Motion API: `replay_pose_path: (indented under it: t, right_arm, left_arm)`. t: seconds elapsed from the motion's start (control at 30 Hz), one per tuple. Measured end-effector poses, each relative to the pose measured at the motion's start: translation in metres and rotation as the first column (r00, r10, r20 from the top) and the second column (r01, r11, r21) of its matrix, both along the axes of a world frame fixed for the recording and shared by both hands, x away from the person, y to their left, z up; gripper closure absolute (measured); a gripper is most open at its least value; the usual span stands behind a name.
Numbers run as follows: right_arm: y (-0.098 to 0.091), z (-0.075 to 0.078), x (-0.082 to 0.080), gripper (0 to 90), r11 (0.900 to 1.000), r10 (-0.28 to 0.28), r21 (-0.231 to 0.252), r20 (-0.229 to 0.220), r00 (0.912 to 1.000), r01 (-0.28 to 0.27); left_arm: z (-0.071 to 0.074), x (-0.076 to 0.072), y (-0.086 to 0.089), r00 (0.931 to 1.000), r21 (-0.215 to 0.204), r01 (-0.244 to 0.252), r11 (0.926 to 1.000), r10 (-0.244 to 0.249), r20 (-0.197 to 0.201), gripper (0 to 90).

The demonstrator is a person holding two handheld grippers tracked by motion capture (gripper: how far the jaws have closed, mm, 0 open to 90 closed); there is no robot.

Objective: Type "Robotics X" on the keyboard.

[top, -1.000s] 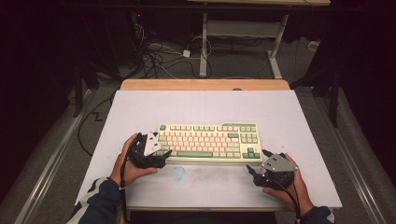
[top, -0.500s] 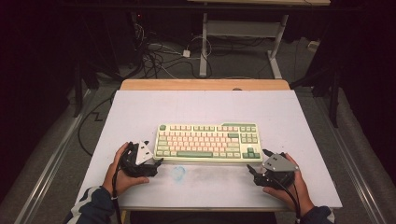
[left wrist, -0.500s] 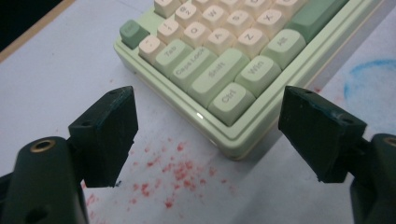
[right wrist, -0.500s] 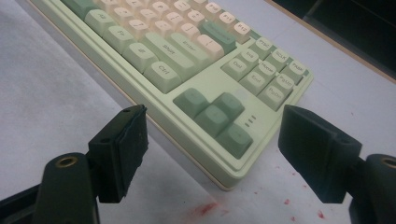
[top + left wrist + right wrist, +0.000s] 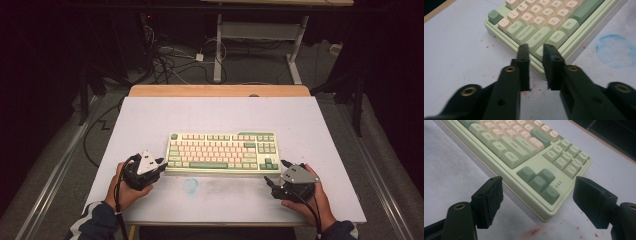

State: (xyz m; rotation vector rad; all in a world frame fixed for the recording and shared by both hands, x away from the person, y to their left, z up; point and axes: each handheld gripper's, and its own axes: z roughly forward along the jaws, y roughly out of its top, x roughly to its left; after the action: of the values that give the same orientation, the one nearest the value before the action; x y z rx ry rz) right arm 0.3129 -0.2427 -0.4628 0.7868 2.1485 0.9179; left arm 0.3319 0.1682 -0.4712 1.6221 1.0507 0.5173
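In the high view, the keyboard (image 5: 222,153) is lying mid-table as a stiff, fairly weighty slab, probably best gripped by its short ends, with the left gripper (image 5: 159,164) and right gripper (image 5: 278,174) waiting off its near corners. In the left gripper view, the jaws, having just been closing, are standing nearly together with nothing between them, tips over the keyboard's (image 5: 544,30) near-left corner. In the right gripper view, the jaws are gaping wide, bracketing the keyboard's (image 5: 529,165) arrow-key corner without touching.

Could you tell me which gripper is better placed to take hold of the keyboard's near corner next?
Right. The right gripper has its jaws wide open, framing the keyboard at its near right corner. The left gripper has just been closing; its jaws stand narrow with nothing between them, short of the left corner.
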Motion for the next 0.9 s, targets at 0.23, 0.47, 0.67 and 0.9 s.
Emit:
replay_pose_path:
  t: [0.23,0.47,0.67,0.9]
  right_arm:
    - [0.001,-0.001,0.000,25.5,1.0000,0.003,-0.004,-0.004,1.0000,-0.003]
    - [0.002,-0.002,0.001,25.5,1.0000,0.001,-0.006,-0.010,1.0000,-0.001]
    - [0.003,-0.003,0.002,25.5,0.9999,0.003,-0.010,-0.017,0.9998,-0.003]
    - [0.003,-0.004,0.001,25.5,0.9999,0.004,-0.010,-0.019,0.9998,-0.004]
  left_arm:
    - [0.011,0.005,-0.015,0.9986,-0.021,0.053,0.9984,-0.053,-0.006,87.3]
    - [0.020,0.010,-0.039,0.9946,-0.016,0.104,0.9945,-0.104,0.009,87.3]
    - [0.022,0.014,-0.061,0.9887,0.010,0.150,0.9887,-0.150,0.004,87.3]
    - [0.024,0.017,-0.087,0.9792,0.040,0.203,0.9784,-0.203,-0.003,87.2]
